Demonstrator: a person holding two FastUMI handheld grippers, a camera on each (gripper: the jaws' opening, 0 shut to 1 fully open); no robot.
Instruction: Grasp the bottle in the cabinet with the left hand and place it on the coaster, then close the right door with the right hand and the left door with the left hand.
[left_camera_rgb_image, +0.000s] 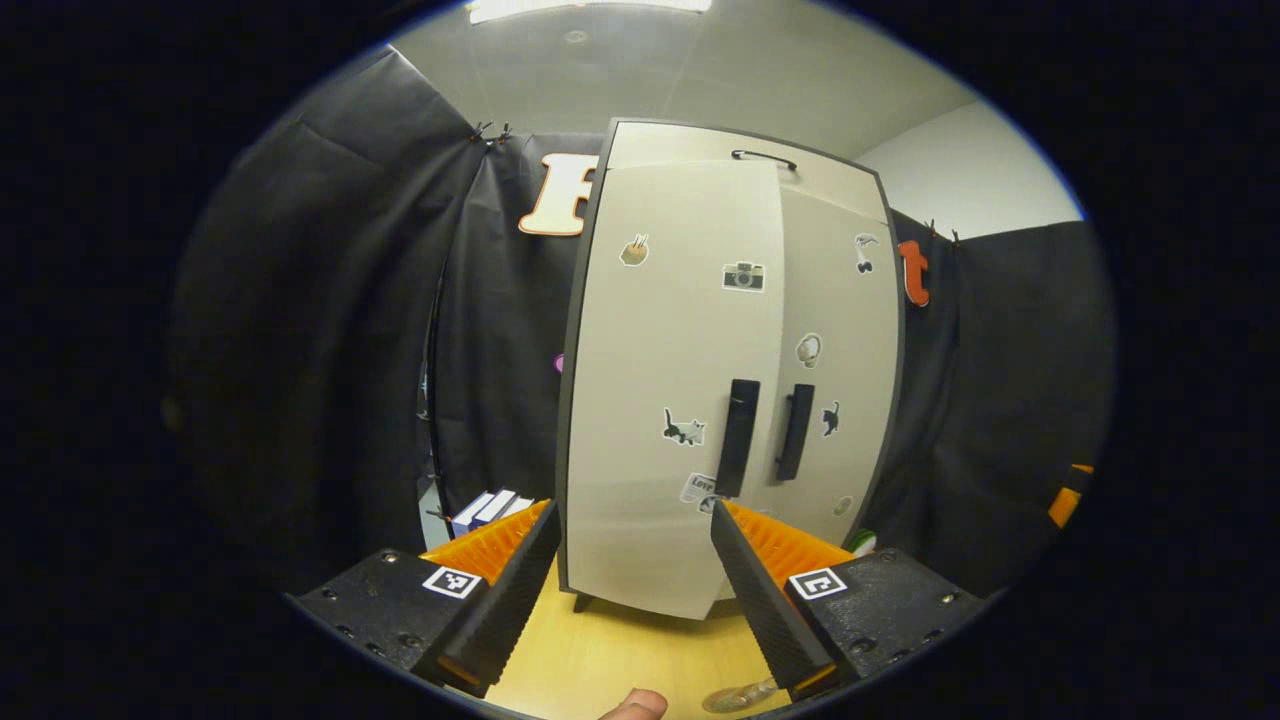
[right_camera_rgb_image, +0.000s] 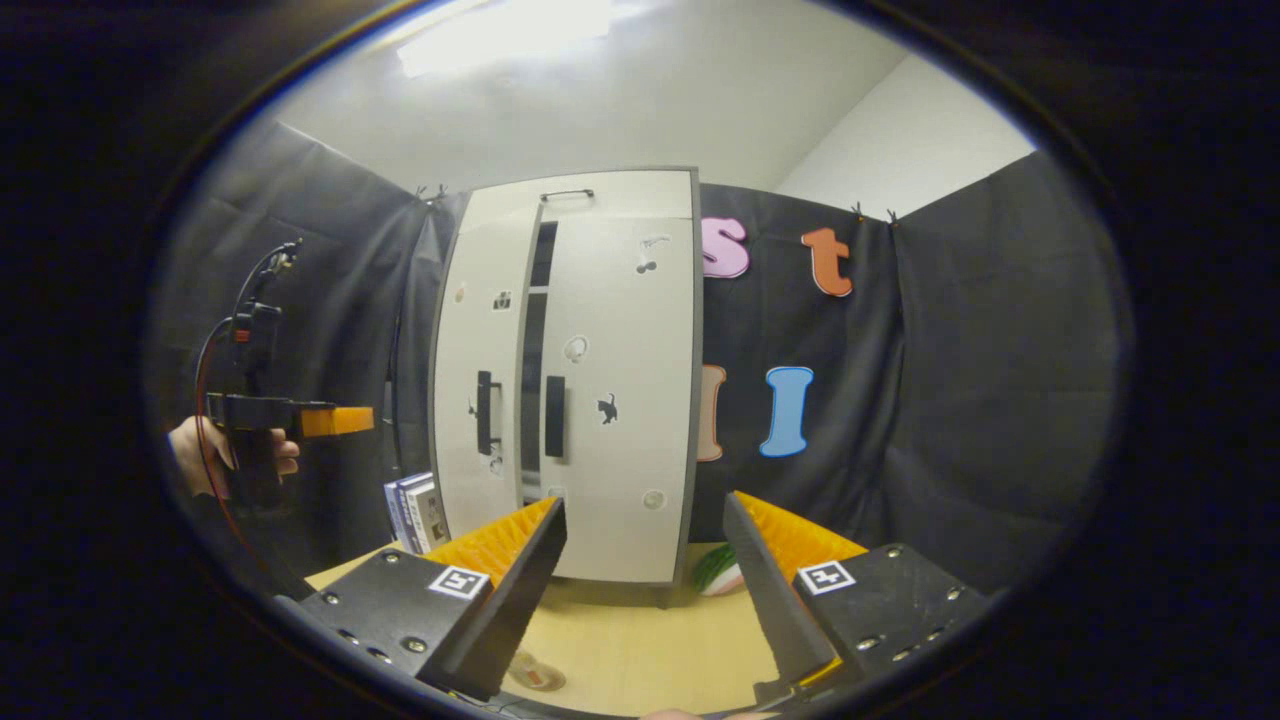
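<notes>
Upright books (right_camera_rgb_image: 415, 512) left of cabinet; wooden tabletop (right_camera_rgb_image: 640, 650)

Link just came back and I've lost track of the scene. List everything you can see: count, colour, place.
cabinet: one, pale grey, dark frame, standing on the table; doors nearly shut, a narrow dark gap between them in the right gripper view
door handles: two, black, on the doors' inner edges
stickers: several, mixed colours, on both doors
books: a few, blue and white, left of the cabinet
table: one, light wood
left gripper: one, fingers apart, facing the cabinet
right gripper: one, fingers apart, nothing between them
hand: one, holding the left gripper
</notes>
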